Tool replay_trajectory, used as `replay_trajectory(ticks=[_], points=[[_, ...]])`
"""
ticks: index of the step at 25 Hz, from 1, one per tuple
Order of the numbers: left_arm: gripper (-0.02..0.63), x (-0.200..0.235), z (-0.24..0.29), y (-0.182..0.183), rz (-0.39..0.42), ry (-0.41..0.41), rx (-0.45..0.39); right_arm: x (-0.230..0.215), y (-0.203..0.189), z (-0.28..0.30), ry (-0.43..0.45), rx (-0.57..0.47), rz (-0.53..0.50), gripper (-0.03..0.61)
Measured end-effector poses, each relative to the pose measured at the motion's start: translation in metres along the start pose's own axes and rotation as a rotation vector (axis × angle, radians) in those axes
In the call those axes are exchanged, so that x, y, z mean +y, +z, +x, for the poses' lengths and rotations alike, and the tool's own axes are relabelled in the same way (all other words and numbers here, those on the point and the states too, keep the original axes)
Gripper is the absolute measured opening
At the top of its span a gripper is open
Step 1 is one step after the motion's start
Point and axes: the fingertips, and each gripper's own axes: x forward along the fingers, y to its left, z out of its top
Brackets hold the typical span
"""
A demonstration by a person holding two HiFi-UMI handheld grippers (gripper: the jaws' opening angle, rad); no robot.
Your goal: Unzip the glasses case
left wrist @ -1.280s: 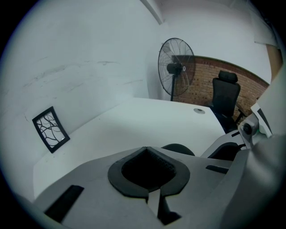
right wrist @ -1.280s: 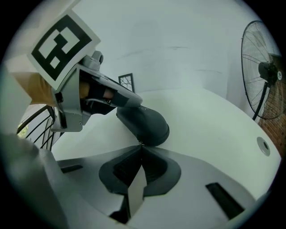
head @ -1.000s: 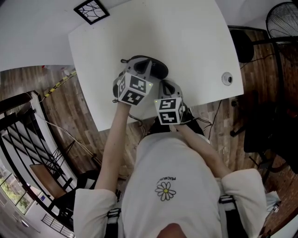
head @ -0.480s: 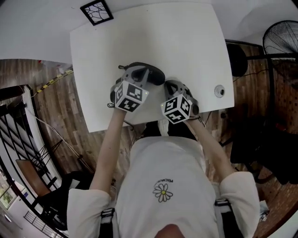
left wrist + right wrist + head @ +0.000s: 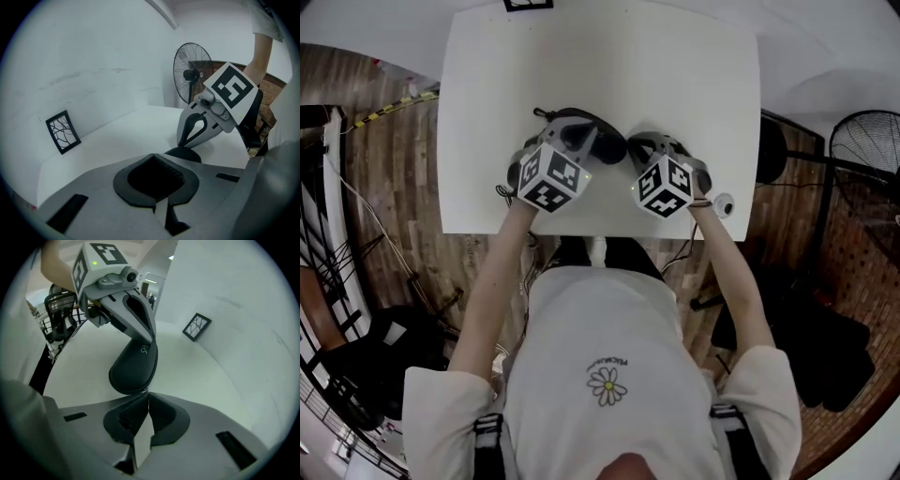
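Observation:
A dark oval glasses case (image 5: 609,145) lies on the white table (image 5: 609,56) near its front edge. My left gripper (image 5: 579,141) is shut on the case's left end. In the right gripper view its fingers (image 5: 140,322) come down onto the far end of the case (image 5: 133,369). My right gripper (image 5: 146,392) is shut, its tips meeting at the case's near edge, where a small silvery zipper pull glints. In the left gripper view, dark case material fills the gap of the left gripper (image 5: 156,159), and the right gripper (image 5: 187,143) stands just beyond.
A black-framed branch picture (image 5: 63,131) stands at the table's back edge. A small round fitting (image 5: 724,203) sits at the front right corner. A floor fan (image 5: 862,141) and a dark chair stand right of the table. A person's torso is close to the front edge.
My right gripper has moved right, away from the left gripper, along the case's end, and its marker cube has rolled. The left gripper has kept its hold in place.

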Motion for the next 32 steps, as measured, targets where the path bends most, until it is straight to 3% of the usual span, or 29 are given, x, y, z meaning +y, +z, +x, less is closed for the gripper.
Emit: replay_trajectory(ticks=[5,8,12,14,17,24,27,32], points=[[0.012,0.003,0.002,0.002,-0.041,0.024,-0.005,-0.012,0.006,0.012,0.068,0.007,-0.17,0.008],[0.012,0.006,0.003,0.001,-0.069,0.026,-0.014,-0.017,0.012,0.019,0.092,0.013,-0.222,0.008],[0.012,0.01,0.004,-0.001,-0.125,-0.013,0.014,-0.017,0.011,0.016,0.02,0.022,-0.163,0.008],[0.012,0.017,-0.002,0.0,-0.149,0.012,0.044,-0.005,0.009,0.011,-0.004,0.026,-0.131,0.008],[0.014,0.02,-0.015,0.0,-0.158,0.056,0.059,0.028,0.015,0.002,0.045,-0.012,-0.07,0.006],[0.012,-0.008,-0.028,-0.023,-0.181,0.056,0.098,0.086,0.052,-0.003,0.082,-0.08,0.022,0.007],[0.012,-0.009,-0.031,-0.028,-0.217,0.099,0.102,0.092,0.057,0.0,0.083,-0.079,0.051,0.006],[0.012,-0.015,-0.022,-0.025,-0.216,0.066,0.121,0.087,0.046,0.006,0.073,-0.045,0.05,0.008]])
